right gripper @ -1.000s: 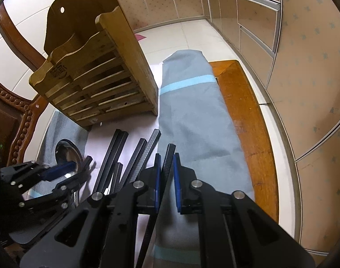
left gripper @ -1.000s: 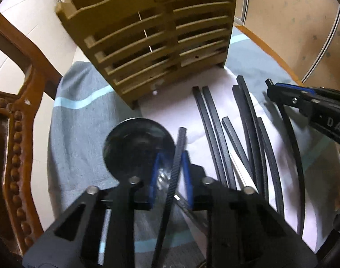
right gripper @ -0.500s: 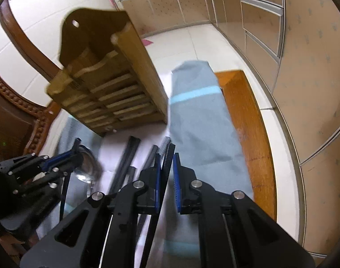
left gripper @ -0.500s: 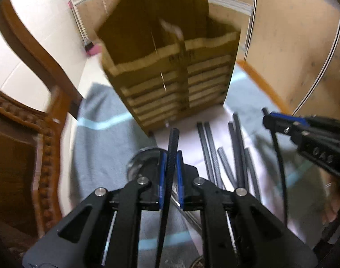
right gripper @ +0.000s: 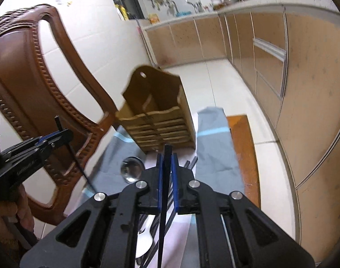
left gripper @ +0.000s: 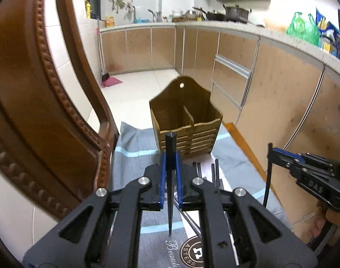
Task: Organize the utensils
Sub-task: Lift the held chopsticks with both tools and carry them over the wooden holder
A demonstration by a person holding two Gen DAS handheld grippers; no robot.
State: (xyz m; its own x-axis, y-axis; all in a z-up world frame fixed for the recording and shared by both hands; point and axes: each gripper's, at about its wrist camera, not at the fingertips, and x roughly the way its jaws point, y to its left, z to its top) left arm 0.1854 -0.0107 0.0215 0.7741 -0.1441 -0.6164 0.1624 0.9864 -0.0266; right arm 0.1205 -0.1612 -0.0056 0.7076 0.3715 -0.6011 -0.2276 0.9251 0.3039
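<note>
Two tools, one black stick each.
Left tool [left gripper: 170, 174] and right tool [right gripper: 167, 172] each squeeze a chopstick [left gripper: 171, 156] near the wooden holder [left gripper: 185, 120].

Bright, even indoor light fills both fisheye views, whose edges bow and darken, while motion blur softens the wooden holder [right gripper: 156, 111].

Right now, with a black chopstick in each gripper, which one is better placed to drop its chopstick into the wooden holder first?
Left, by a narrow margin. The left gripper faces the wooden holder squarely, its chopstick pointing at the open top. The right gripper sees the holder off to its left and skewed, so it would likely need more realigning.
</note>
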